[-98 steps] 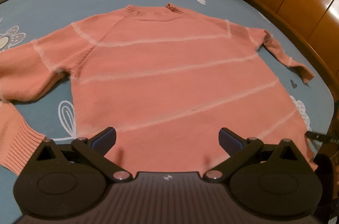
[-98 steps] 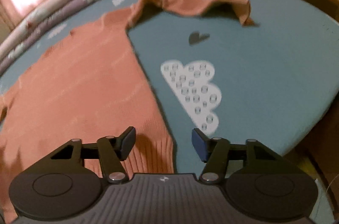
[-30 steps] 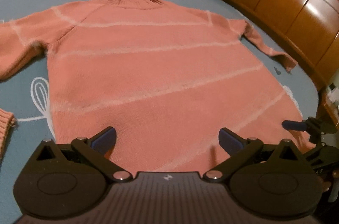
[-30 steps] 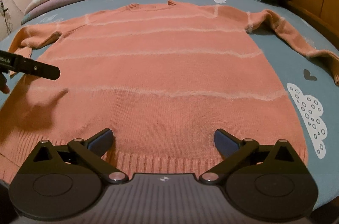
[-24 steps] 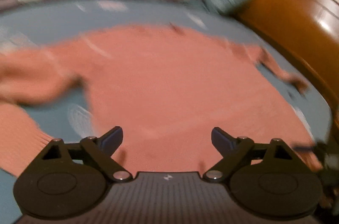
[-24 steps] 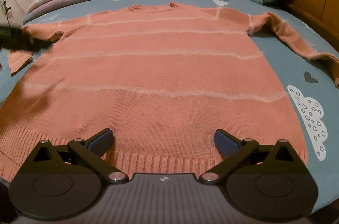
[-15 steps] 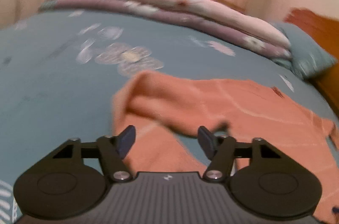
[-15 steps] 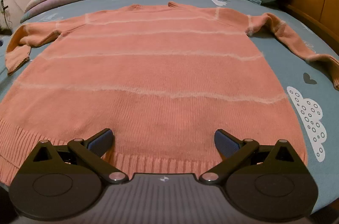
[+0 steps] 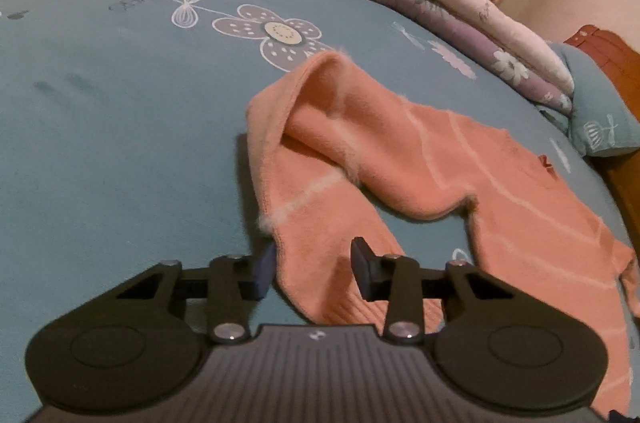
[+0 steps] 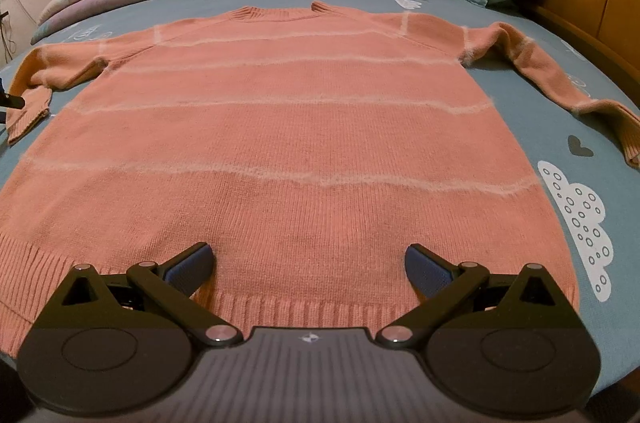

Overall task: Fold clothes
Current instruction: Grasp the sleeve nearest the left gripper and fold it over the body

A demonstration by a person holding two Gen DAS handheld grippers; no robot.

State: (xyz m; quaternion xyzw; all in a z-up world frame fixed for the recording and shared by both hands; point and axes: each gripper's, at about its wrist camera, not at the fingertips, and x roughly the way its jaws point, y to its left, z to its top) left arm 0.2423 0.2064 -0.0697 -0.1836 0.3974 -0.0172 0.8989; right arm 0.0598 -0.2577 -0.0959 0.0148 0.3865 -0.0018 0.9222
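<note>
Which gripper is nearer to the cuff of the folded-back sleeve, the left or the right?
Left. The left gripper straddles the sleeve cuff; the right gripper hovers over the sweater hem, far away.

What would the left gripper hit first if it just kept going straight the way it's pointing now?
Most likely the sweater's left sleeve. Its cuff end already lies between the left gripper's closing jaws, so the fingers would meet the knit, then the blue bedsheet under it. Depth is hard to judge here.

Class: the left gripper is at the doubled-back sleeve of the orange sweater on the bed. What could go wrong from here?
1. The left gripper has just been closing around the sleeve; its jaws span only the cuff end, so the knit may slip out.
2. The sleeve is doubled back, so lifting it could drag the flat sweater askew; the right gripper, open, hovers above the hem without holding it.
</note>
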